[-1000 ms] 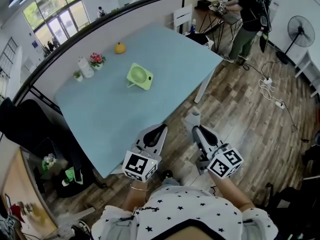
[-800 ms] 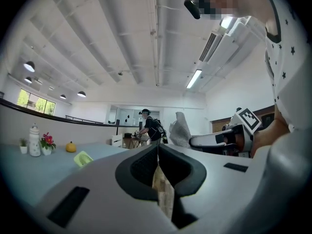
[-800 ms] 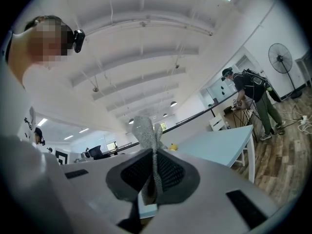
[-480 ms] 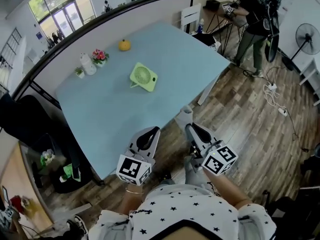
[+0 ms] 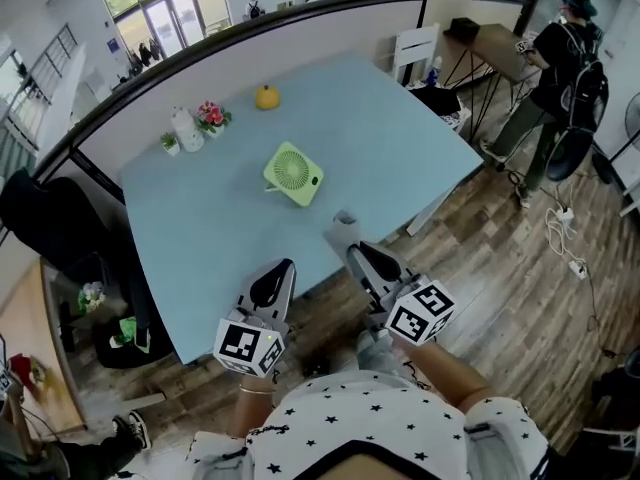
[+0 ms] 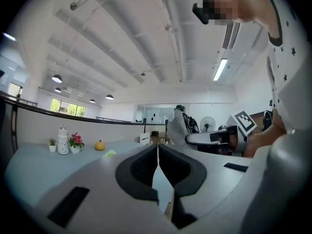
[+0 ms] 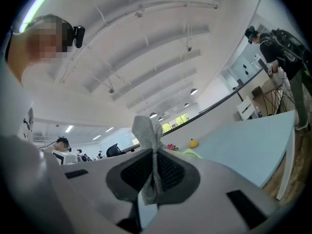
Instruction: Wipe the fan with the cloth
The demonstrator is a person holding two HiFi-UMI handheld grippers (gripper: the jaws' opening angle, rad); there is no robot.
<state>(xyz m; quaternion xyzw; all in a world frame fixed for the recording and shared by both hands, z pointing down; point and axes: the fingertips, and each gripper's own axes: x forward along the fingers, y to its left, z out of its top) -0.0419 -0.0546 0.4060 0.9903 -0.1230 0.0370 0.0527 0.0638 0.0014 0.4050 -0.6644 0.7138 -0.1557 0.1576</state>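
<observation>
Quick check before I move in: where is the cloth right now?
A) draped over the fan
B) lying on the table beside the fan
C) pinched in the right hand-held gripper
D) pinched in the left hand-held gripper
C: the grey cloth sticks up from the closed jaws of the right hand-held gripper, apart from the fan.

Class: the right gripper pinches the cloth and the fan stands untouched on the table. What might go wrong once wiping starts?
1. The fan looks light and stands tilted; with the left gripper shut and away from it, a wiping push may tip or slide it.
2. Only a short tuft of cloth shows past the right gripper, so its hard jaws might scrape the fan.
</observation>
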